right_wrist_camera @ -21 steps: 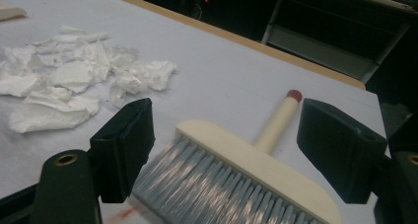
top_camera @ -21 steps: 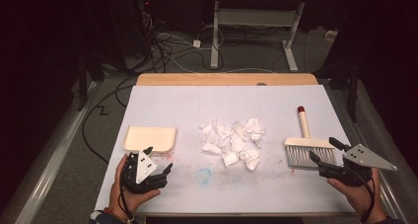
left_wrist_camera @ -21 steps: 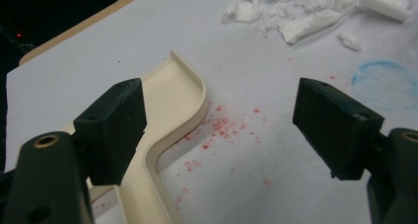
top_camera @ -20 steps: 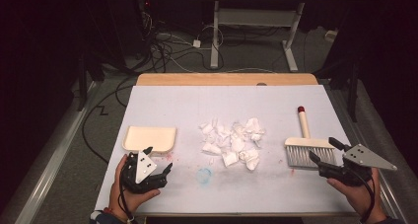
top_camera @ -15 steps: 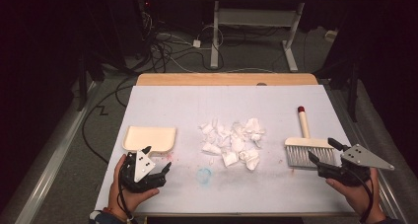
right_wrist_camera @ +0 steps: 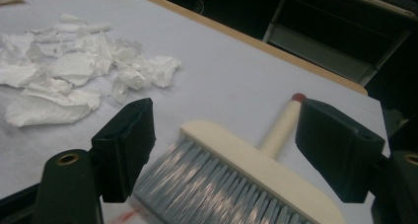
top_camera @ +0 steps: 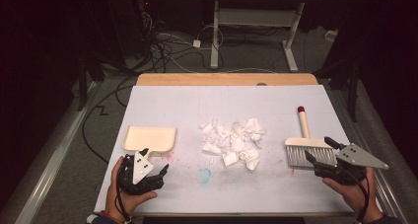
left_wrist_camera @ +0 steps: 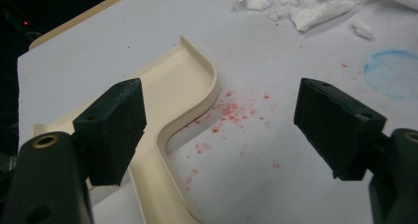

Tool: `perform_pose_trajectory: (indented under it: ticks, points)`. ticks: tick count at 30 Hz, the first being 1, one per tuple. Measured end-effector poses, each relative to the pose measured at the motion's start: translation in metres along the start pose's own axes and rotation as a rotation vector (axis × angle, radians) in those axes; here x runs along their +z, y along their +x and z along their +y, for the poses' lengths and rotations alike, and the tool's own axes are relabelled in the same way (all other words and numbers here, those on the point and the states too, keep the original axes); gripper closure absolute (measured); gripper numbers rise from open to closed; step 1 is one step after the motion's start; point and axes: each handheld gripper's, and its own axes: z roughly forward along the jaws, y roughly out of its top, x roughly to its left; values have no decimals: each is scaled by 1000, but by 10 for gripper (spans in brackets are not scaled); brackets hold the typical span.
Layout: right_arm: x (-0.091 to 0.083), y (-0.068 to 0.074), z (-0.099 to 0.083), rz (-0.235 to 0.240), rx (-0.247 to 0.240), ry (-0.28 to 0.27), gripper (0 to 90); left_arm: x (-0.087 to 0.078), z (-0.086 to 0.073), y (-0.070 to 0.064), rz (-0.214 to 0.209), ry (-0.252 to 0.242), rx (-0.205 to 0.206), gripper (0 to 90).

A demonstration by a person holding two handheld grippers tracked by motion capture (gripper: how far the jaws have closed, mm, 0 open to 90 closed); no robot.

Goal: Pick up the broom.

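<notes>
A cream dustpan (top_camera: 149,137) lies at the table's left, its handle pointing toward me. My left gripper (top_camera: 155,160) hovers open just behind that handle; in the left gripper view the dustpan handle (left_wrist_camera: 162,135) runs beside the left jaw, untouched. A pile of crumpled white paper (top_camera: 231,140) sits mid-table. At the right lies a cream brush (top_camera: 308,147) with grey bristles and a red-tipped handle. My right gripper (top_camera: 318,147) is open, its jaws either side of the brush head (right_wrist_camera: 256,169) and not gripping it.
A white sheet (top_camera: 226,105) covers the wooden table. Red specks (top_camera: 167,157) and a blue smudge (top_camera: 204,174) mark it near the front. Behind the table are floor cables (top_camera: 162,46) and a desk frame (top_camera: 256,21).
The right gripper has crept slightly left toward the brush head. The left gripper has hardly shifted. Both stay open.
</notes>
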Motion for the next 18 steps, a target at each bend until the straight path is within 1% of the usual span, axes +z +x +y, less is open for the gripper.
perform_pose_trajectory:
  ticks: [8,11,13,15,17,18]
  points:
    - [10,-3,-1,7,0,23,251,0,-3,0,-5,14,5,192]
    - [15,-7,-2,-3,6,46,254,0,-4,1,-6,17,2,192]
    - [20,-12,-2,-11,10,76,258,1,-4,1,-8,25,7,192]
    - [25,-20,-1,-21,32,102,277,1,-4,1,-11,25,7,192]
    - [31,-31,1,-1,68,147,291,3,-4,0,-16,30,11,192]
    - [34,-35,1,-2,100,168,301,4,-4,-1,-16,33,13,192]
